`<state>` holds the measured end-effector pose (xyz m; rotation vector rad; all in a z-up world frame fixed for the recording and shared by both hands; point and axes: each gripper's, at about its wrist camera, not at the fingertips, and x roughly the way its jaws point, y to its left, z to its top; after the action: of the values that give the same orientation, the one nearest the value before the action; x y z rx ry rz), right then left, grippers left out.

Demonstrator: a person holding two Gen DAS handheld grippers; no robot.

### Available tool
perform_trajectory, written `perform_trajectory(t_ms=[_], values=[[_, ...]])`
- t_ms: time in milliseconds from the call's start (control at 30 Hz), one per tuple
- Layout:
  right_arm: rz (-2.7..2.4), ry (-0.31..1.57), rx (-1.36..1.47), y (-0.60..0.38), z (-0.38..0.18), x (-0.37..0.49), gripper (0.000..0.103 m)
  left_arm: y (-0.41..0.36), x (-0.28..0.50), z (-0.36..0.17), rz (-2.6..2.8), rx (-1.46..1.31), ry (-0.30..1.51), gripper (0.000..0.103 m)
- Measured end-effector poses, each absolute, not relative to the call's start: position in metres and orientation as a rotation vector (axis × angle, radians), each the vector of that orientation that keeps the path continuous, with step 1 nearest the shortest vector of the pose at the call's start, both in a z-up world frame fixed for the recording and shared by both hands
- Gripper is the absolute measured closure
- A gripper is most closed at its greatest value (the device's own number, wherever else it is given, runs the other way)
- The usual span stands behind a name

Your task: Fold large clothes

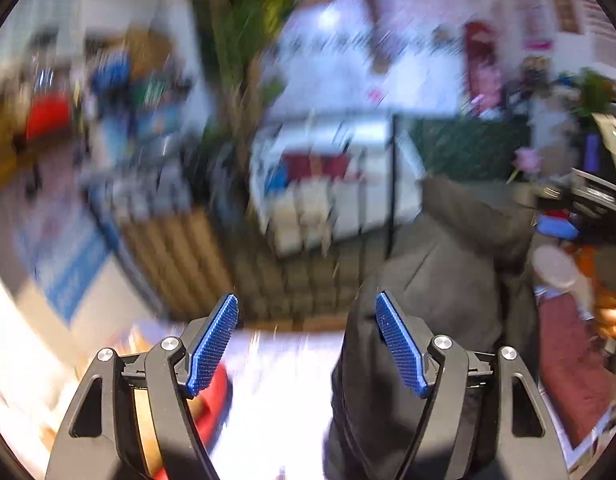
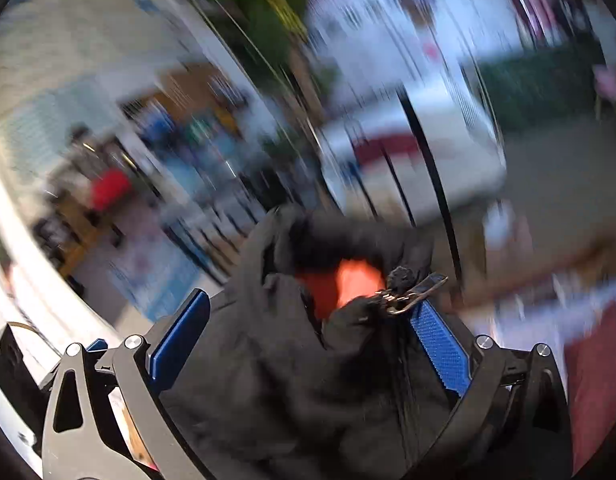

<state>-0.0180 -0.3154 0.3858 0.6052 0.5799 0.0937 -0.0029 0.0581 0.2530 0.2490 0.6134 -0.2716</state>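
1. Both views are heavily smeared by motion blur, so the room behind the grippers can be made out only roughly.
2. The left gripper (image 1: pixel 306 309) is seen with its jaws spread wide; nothing is caught between its blue pads (image 1: pixel 211 346).
3. A dark jacket (image 1: pixel 440 280) is seen on the right of the left wrist view, bunched and raised, its cloth lying behind and around the right-hand finger.
4. Whether the cloth is touched by that finger cannot be told.
5. At the far right edge of the same view, the right gripper (image 1: pixel 600 208) and the hand (image 1: pixel 612 312) holding it are partly shown.
6. In the right wrist view, the space between the spread fingers of the right gripper (image 2: pixel 312 304) is filled by the jacket (image 2: pixel 267 368).
7. Whether the cloth is actually pinched there cannot be told.
8. An orange lining (image 2: pixel 344 280) is exposed in the jacket's opening, and a metal zipper pull (image 2: pixel 412 292) lies just beside the right-hand blue pad (image 2: pixel 440 348).
9. A dark red cloth (image 1: pixel 572 372) is seen low on the right.
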Motion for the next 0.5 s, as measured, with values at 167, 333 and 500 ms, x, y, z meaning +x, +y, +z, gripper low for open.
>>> perform_trajectory(t_ms=[167, 333, 500], values=[[-0.097, 0.811, 0.531, -0.320, 0.232, -0.034, 0.005, 0.074, -0.021, 0.113, -0.276, 0.189, 0.976, 0.027], [-0.340, 1.033, 0.418, -0.348, 0.123, -0.120, 0.005, 0.070, -0.080, 0.026, -0.310, 0.164, 1.250, 0.027], [-0.526, 1.160, 0.499, -0.392, 0.083, -0.220, 0.005, 0.063, -0.084, -0.017, -0.368, 0.131, 1.383, 0.015]])
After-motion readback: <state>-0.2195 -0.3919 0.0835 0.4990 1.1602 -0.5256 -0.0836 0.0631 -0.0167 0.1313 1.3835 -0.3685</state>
